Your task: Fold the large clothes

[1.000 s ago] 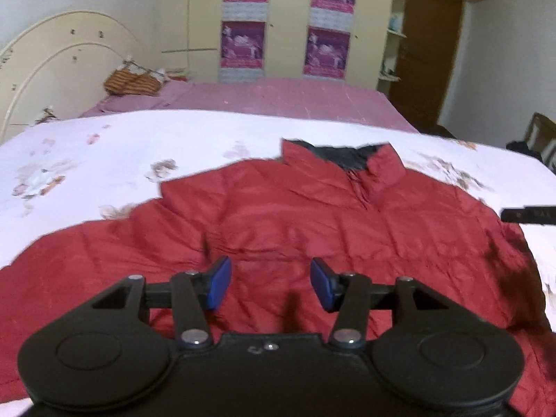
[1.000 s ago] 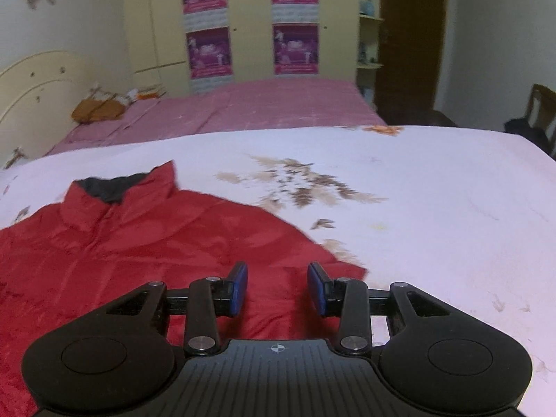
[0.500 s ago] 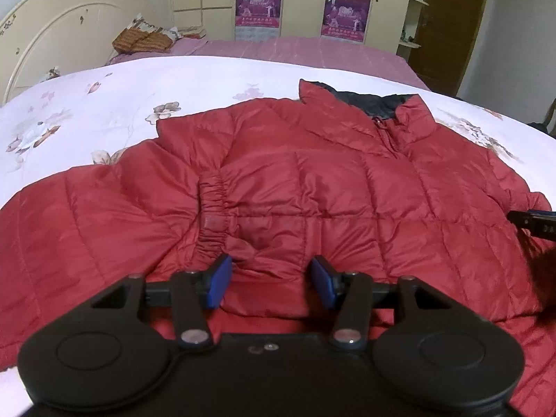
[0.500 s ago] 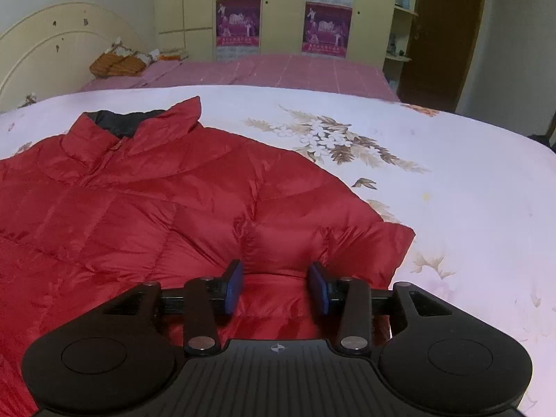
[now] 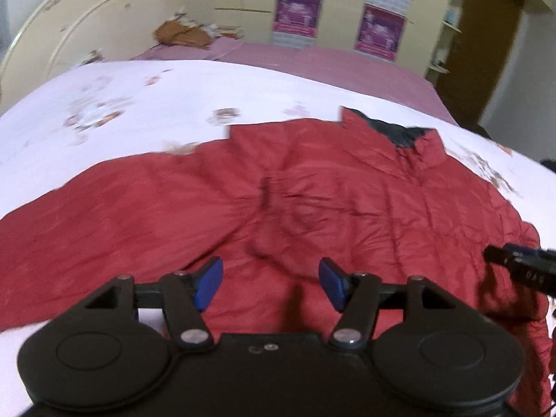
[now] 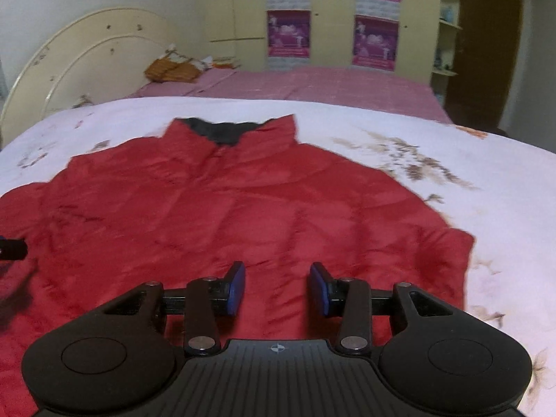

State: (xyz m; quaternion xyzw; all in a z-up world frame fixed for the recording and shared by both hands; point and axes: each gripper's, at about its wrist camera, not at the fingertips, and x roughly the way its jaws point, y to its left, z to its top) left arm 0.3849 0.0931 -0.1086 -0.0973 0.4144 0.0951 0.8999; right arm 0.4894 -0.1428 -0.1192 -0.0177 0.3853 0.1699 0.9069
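A red quilted jacket with a dark-lined collar lies front up on the white floral bedspread, one sleeve folded across its chest. My left gripper is open and empty above the jacket's lower left part. My right gripper is open and empty above the jacket near its lower right, folded edge; its collar points away. The right gripper's tip shows at the right edge of the left wrist view.
The bedspread extends right of the jacket. Beyond lies a pink bed with an orange bundle, a cream headboard, a wardrobe with purple posters and a brown door.
Both grippers have pulled back and tilted up from the jacket, staying open. The right wrist view has swung left, so the collar now sits nearer its middle.
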